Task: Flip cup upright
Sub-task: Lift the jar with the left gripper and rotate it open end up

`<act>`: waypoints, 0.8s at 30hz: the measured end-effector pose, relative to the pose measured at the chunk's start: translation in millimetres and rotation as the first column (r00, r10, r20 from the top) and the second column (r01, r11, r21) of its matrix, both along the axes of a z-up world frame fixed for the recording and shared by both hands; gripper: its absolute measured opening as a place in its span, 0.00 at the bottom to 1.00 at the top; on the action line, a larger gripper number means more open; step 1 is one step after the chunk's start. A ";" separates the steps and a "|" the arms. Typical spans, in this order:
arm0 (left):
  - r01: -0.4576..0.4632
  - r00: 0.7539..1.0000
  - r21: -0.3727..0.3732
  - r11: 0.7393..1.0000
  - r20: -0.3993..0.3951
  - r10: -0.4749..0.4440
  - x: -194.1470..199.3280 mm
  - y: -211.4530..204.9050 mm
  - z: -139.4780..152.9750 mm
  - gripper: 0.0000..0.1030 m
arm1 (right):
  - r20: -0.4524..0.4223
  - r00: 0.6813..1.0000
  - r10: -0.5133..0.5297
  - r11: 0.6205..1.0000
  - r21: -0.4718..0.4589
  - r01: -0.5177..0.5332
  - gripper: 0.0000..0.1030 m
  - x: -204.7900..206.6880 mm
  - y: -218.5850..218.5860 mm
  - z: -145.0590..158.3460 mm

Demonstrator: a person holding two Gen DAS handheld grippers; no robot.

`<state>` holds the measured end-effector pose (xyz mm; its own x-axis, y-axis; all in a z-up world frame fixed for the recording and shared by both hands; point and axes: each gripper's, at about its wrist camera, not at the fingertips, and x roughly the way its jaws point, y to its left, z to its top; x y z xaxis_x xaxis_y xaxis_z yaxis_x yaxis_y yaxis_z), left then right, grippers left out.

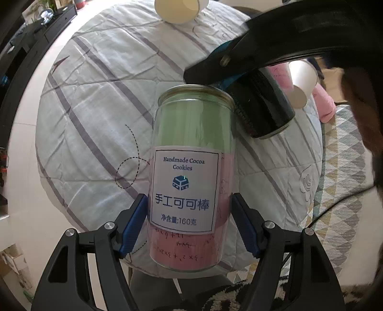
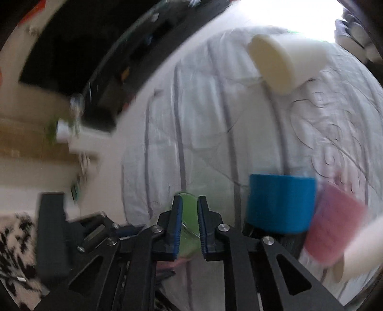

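My left gripper (image 1: 189, 224) is shut on a clear cup-like jar (image 1: 191, 177) with a white "Handmade Cocoa Cookies" label, green and pink inside. It stands upright, open metal rim up, above a quilt-covered table (image 1: 100, 100). My right gripper reaches in from the upper right in the left wrist view, just above the jar's rim. In the right wrist view my right gripper (image 2: 189, 227) is nearly shut, its blue pads (image 2: 176, 227) either side of the jar's green rim (image 2: 190, 215); the view is blurred and contact is unclear.
A white paper cup (image 1: 177, 9) lies on its side at the quilt's far edge, also in the right wrist view (image 2: 282, 62). A black can (image 1: 263, 107), another white cup (image 1: 302, 81) and pink cups (image 1: 324, 102) lie at right. A blue cup (image 2: 281, 203) and pink cup (image 2: 335, 227) are nearby.
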<state>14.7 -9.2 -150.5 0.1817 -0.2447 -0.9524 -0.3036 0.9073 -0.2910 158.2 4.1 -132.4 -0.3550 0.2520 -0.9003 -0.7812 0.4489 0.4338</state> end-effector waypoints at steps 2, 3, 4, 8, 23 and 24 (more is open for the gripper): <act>-0.006 1.000 -0.008 1.000 0.000 0.006 -5.5 4.9 -0.5 0.70 | -0.027 0.996 0.088 0.993 -0.072 -0.089 0.11 -3.3 13.6 -13.8; -0.012 1.000 -0.010 1.000 0.004 0.012 -6.7 5.9 -0.1 0.70 | -0.044 0.992 0.117 0.990 -0.080 -0.120 0.10 -3.9 17.9 -16.8; -0.017 1.000 -0.015 1.000 0.005 0.017 -8.3 7.3 0.3 0.70 | -0.073 0.987 0.144 0.985 -0.085 -0.150 0.10 -3.5 23.1 -19.4; -0.018 1.000 -0.023 1.000 0.013 0.019 -14.9 8.7 1.3 0.70 | -0.184 0.959 0.216 0.968 -0.090 -0.236 0.09 -3.8 33.1 -26.2; 0.013 0.980 0.070 0.997 0.195 -0.027 2.2 16.2 40.7 0.70 | -0.138 0.976 0.171 0.984 0.065 -0.163 0.07 -41.5 0.7 33.6; 0.019 0.975 0.081 0.997 0.221 -0.036 4.3 16.0 46.0 0.70 | -0.126 0.979 0.162 0.985 0.072 -0.154 0.07 -32.0 -5.3 42.7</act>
